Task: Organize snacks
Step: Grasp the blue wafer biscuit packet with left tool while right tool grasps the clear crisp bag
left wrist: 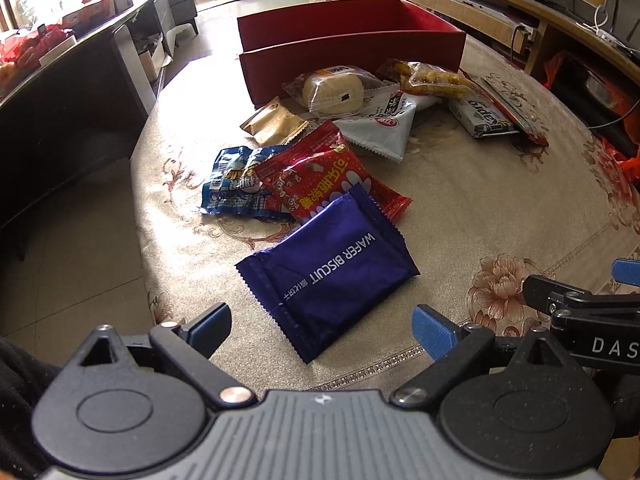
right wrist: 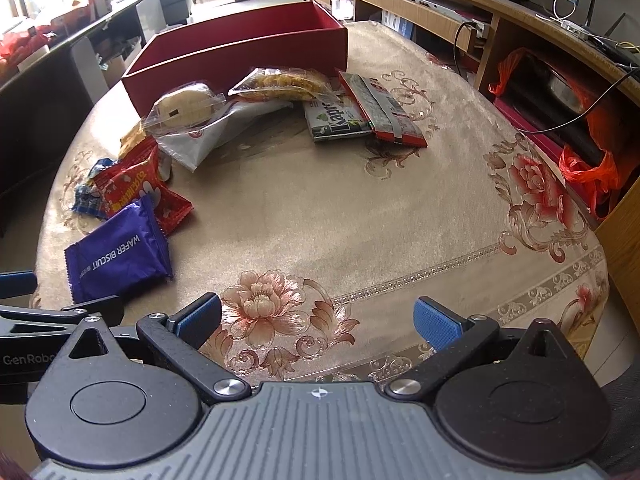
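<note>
Eight snack packets lie on our surface [right wrist: 320,208] ahead of both jaws, beside one red box [left wrist: 352,60] whose inside we cannot see. Our left gripper [left wrist: 322,326] and right gripper [right wrist: 318,316] hold nothing, jaws apart. The purple packet [left wrist: 332,276], nearest the left jaws, reads "WAFER BISCUIT"; another reads "Kapro" [right wrist: 340,122].

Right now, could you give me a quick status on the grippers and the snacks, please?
Left gripper open, empty. Right gripper open, empty. Snacks all on table, purple wafer biscuit pack nearest; red box empty. Nothing in the way.
</note>
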`<move>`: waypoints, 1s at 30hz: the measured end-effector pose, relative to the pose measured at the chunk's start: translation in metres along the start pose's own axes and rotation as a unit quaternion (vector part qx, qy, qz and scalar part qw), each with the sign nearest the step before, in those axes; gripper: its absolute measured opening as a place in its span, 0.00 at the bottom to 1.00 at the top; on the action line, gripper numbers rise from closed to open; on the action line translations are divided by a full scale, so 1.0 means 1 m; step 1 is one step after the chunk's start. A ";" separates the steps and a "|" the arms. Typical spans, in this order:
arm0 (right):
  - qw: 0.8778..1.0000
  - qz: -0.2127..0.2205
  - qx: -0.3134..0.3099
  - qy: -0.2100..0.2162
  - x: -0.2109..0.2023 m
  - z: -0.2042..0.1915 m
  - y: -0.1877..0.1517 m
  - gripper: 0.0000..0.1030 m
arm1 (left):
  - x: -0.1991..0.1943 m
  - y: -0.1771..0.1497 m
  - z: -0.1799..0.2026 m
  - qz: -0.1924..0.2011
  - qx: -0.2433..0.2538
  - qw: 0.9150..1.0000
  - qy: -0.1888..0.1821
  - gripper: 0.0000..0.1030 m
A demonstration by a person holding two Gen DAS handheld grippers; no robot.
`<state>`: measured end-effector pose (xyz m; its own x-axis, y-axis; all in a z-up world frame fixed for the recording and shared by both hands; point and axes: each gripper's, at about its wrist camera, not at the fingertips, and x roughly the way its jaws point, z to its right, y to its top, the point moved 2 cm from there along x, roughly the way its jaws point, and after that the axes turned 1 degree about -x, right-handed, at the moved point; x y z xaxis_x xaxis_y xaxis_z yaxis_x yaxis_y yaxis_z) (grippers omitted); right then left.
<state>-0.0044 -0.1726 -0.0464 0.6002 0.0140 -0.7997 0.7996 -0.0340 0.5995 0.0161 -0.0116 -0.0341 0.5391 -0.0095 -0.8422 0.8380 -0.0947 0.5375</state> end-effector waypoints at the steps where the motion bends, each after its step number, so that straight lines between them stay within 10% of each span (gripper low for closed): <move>1: 1.000 -0.001 0.001 0.000 0.000 0.000 0.000 1.00 | 0.000 0.001 0.000 0.001 0.003 1.000 0.000 0.90; 12: 1.000 -0.012 0.000 0.004 0.006 0.002 0.003 1.00 | 0.017 0.012 0.009 -0.017 0.071 0.997 -0.012 0.89; 20: 0.999 -0.018 0.022 0.022 0.007 0.007 0.007 1.00 | 0.044 0.025 0.024 -0.043 0.214 0.975 -0.044 0.92; 30: 0.998 -0.029 0.038 0.038 0.011 0.009 0.013 1.00 | 0.050 0.034 0.009 -0.094 0.199 0.970 -0.106 0.82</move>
<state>0.0121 -0.1820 -0.0478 0.5549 0.0944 -0.8265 0.8311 -0.1066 0.5458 0.0707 -0.0239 -0.0587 0.3145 -0.1553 -0.9365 0.7976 -0.4917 0.3494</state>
